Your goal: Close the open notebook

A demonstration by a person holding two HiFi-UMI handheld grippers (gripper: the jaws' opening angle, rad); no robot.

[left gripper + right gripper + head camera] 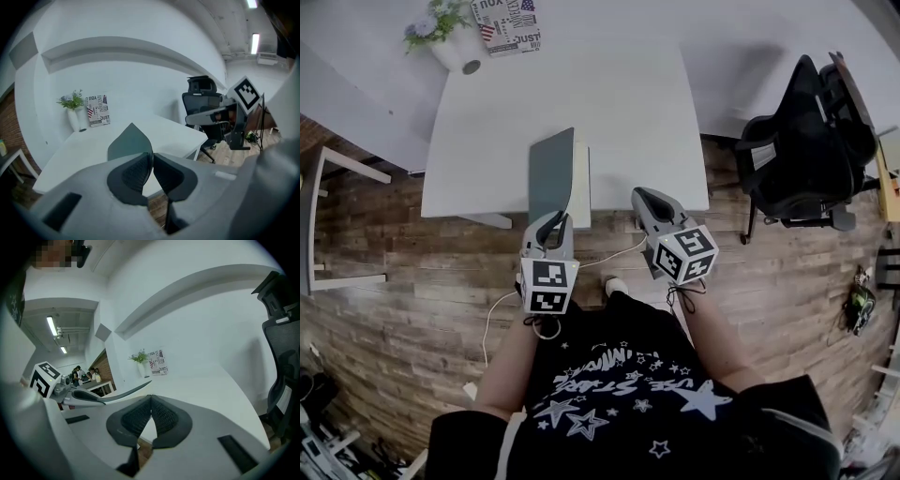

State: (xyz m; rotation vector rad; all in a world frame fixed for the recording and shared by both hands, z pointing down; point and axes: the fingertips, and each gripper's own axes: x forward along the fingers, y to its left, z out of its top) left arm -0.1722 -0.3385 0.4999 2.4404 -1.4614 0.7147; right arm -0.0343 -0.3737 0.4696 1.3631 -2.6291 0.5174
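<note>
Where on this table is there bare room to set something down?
Bare: right half of the table, beyond the notebook; a narrower strip left of it; the middle between notebook and vase. Crowded: far left corner, vase and sign.

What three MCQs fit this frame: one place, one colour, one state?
1. The vase of flowers stands:
A) at the table's far left corner
B) on the floor
C) on the chair
2. The notebook's cover is:
A) red
B) grey-green
C) yellow
3. The right gripper is:
A) wide open
B) shut on a pen
C) shut, empty

Key:
1 A: the head view shows it beside the printed card.
2 B: plain in the head view.
3 C: its jaws meet with nothing between.
</note>
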